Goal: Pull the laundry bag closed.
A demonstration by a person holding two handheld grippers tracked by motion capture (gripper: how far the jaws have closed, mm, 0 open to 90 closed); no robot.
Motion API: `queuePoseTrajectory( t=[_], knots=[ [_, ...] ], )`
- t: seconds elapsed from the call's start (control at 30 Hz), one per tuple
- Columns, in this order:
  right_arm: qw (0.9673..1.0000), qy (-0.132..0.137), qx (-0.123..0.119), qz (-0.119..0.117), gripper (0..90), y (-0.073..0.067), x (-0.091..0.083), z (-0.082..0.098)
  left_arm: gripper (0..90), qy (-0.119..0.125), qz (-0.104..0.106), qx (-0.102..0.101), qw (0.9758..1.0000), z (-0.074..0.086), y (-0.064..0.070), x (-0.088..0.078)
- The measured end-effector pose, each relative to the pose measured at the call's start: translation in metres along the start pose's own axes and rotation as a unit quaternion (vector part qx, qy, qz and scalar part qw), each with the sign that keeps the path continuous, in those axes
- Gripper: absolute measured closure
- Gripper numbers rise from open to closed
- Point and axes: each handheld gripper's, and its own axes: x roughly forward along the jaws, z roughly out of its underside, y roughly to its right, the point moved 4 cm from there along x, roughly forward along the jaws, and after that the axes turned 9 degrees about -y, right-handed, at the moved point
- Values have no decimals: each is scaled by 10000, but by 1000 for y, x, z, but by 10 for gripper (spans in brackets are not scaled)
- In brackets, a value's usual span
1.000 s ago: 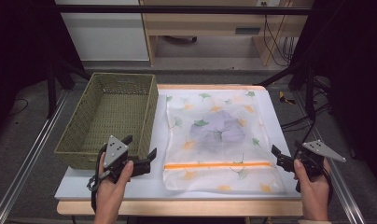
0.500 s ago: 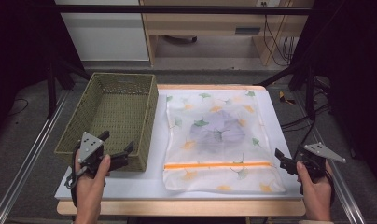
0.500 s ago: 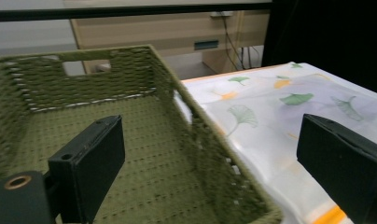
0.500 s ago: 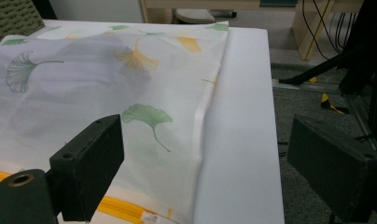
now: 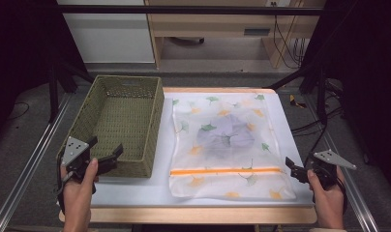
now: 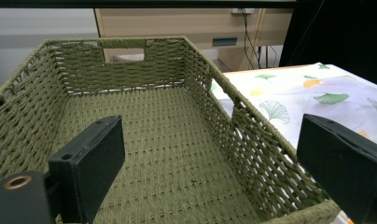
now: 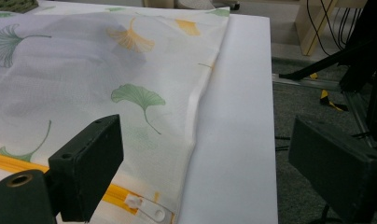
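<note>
- Your left gripper [image 5: 106, 155] sits at the table's 8 o'clock, jaws wide apart and holding nothing, straddling the near right corner of the basket [image 5: 117, 126].
- The basket is woven green, standing just beside the bag's left edge.
- The bag [image 5: 227, 143], white mesh with leaf prints and an orange zipper [image 5: 226, 170], lies flat at centre, a grey bundle inside.
- Your right gripper [image 5: 296, 170] waits at 4 o'clock, jaws wide, empty, just off the bag's near right corner.
</note>
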Motion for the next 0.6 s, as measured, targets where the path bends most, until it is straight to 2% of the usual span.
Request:
queuePoseTrajectory(
  t=[0.17,0.37,0.43,0.47,0.6],
  knots=[
    [9998,-151,-141,22,99,2,4,6,77,-227,-57,53,9997,3,-6,0],
    [9989,-392,-257,-47,112,4,7,13,77,-468,-230,186,9985,6,-12,0],
    [9979,-533,-351,-81,118,3,9,16,77,-515,-248,186,9982,7,-14,0],
    [9974,-631,-319,-108,118,2,10,17,77,-539,-239,180,9981,8,-15,0],
    [9967,-728,-364,-70,121,2,12,18,77,-628,-205,202,9976,10,-15,2]
  ],
)
